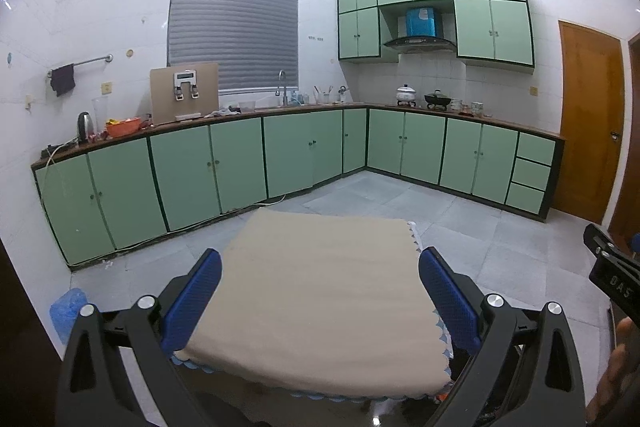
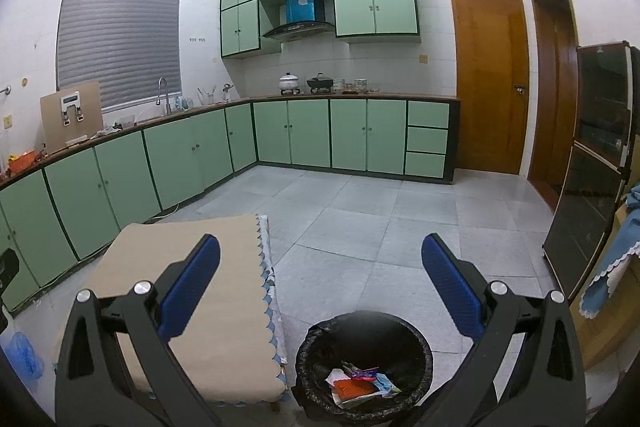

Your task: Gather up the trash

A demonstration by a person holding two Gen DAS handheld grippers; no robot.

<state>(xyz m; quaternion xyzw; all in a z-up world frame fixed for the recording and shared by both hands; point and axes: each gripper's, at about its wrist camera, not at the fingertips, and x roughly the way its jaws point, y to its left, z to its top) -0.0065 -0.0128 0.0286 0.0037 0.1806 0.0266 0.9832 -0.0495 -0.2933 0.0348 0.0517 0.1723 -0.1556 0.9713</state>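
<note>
A black-lined trash bin stands on the floor beside the small table, below my right gripper. Several wrappers, orange, white and blue, lie inside it. My right gripper is open, its blue pads wide apart with nothing between them. My left gripper hangs open over the beige-clothed table, whose top is bare. The other gripper's black body and a hand show at the right edge of the left wrist view.
Green kitchen cabinets line the far walls under a worktop with a sink tap and pots. A wooden door and a dark glass cabinet stand to the right. A blue plastic bag lies on the tiled floor at left.
</note>
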